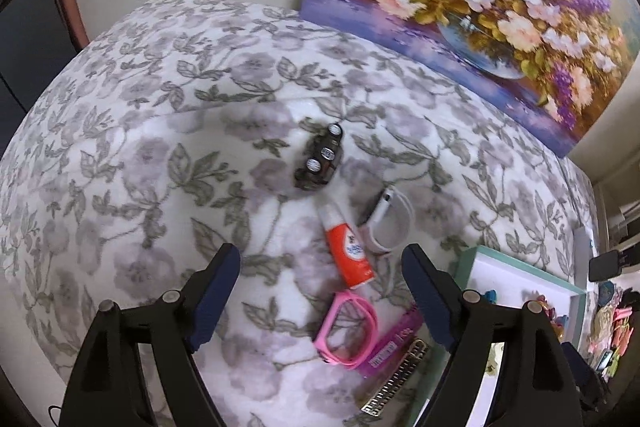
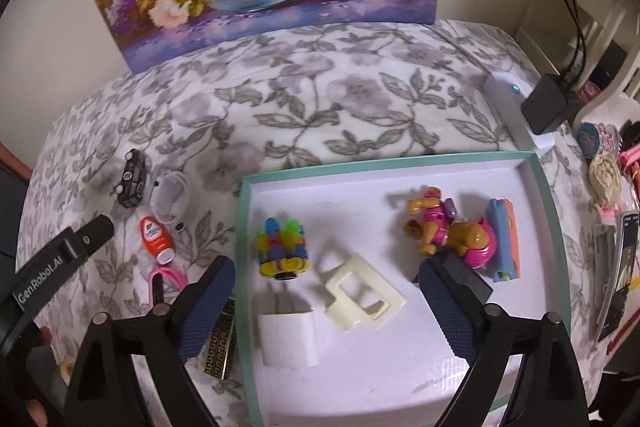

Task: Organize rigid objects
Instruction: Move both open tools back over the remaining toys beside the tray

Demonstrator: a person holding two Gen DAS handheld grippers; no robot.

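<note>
Now both grippers are hovering with jaws apart, empty: the left gripper over the tube and pink frame lying on the bedspread, the right gripper over the tray. Judging likely, the tube is going next; straddling its middle squarely should be preventing slip.

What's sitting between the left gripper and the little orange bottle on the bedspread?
Nothing visible. The left gripper is open with only bare bedspread before the orange bottle; the pink frame lies nearer, just right of that line.
</note>
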